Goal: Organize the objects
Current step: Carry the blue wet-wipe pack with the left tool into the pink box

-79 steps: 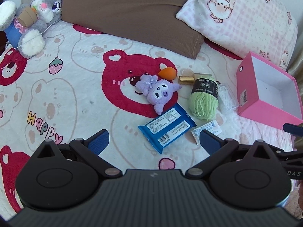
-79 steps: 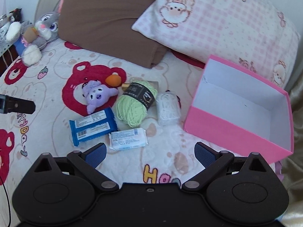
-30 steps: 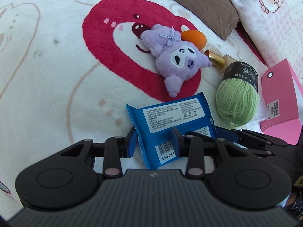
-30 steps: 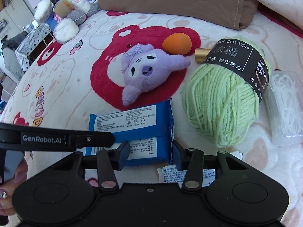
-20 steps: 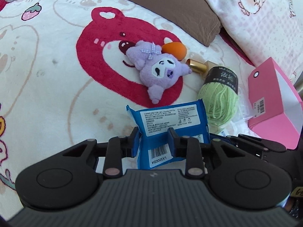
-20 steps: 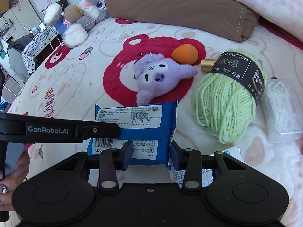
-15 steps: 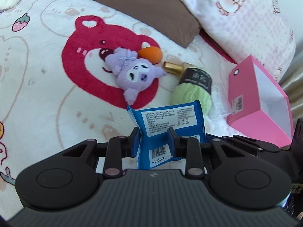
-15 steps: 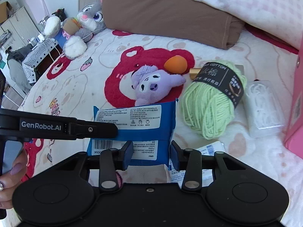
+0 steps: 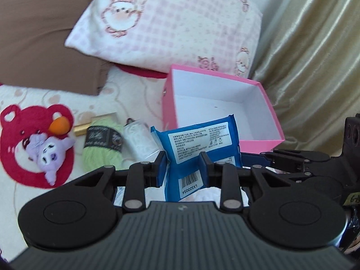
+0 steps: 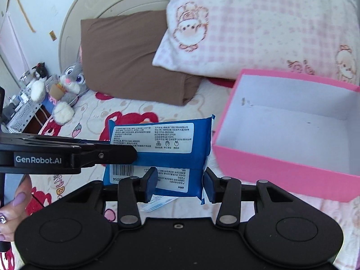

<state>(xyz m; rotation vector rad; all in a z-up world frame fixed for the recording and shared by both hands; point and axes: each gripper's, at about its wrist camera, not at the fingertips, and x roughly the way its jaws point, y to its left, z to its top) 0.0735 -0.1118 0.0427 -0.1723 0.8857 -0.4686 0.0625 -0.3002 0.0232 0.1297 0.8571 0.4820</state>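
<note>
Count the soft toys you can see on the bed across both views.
2. A purple plush lies on the red bear print beside the green yarn; a grey rabbit plush sits by the brown pillow. Others may be hidden.

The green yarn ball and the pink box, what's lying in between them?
In the left wrist view, a clear plastic packet of white stuff lies between the green yarn ball and the pink box.
</note>
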